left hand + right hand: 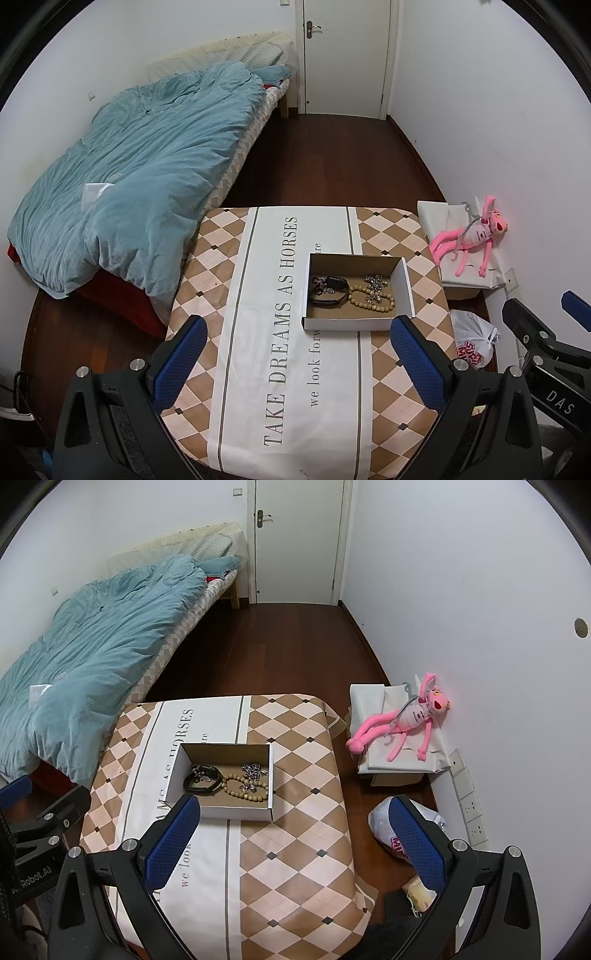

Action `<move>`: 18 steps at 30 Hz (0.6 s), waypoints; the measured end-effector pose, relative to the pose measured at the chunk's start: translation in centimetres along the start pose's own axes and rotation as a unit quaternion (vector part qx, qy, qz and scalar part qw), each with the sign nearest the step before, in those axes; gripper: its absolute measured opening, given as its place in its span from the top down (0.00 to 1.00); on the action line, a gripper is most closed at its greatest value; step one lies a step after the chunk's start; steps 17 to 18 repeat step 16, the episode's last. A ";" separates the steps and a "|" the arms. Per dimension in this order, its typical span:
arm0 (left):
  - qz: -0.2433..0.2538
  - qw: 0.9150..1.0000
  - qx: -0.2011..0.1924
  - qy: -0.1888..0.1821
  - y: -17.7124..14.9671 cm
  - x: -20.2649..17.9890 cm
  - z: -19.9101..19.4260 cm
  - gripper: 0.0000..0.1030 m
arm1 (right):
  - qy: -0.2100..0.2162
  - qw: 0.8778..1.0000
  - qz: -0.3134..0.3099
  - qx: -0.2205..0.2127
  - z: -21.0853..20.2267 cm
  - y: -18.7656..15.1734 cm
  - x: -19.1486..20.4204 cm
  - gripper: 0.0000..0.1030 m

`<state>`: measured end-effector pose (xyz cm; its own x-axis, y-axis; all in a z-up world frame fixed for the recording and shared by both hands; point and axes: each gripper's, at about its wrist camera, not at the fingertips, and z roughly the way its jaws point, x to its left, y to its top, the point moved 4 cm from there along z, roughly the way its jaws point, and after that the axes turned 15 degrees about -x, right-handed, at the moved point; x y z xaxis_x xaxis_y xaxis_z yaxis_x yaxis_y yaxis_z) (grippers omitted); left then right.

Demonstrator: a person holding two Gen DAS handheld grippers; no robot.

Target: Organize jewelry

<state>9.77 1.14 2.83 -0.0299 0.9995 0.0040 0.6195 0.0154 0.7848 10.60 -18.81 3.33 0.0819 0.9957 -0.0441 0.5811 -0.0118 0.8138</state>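
Observation:
A shallow cardboard box (405,284) (272,775) stands on the table with the patterned cloth (258,332) (295,830). Inside lie a black band (330,293) (201,781), a wooden bead bracelet (371,297) (245,788) and a silver chain (375,281) (253,770). My left gripper (297,365) is open and empty, held above the table just in front of the box. My right gripper (293,845) is open and empty, held above the table's right edge, right of and nearer than the box.
A bed with a blue duvet (140,177) (92,646) is at the left. A pink plush toy (476,236) (402,716) lies on a covered box by the right wall. A white plastic bag (474,343) (384,827) sits on the floor.

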 end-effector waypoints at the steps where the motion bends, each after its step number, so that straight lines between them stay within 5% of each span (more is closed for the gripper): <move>1: 0.000 1.000 0.000 0.000 0.0 0.0 0.0 0.02 | 0.000 1.000 0.000 0.000 0.0 0.0 0.0 0.00; 18: 0.004 1.000 -0.004 0.004 -0.2 -0.3 0.0 0.02 | -0.001 1.000 0.002 0.003 0.4 -0.3 -0.5 0.00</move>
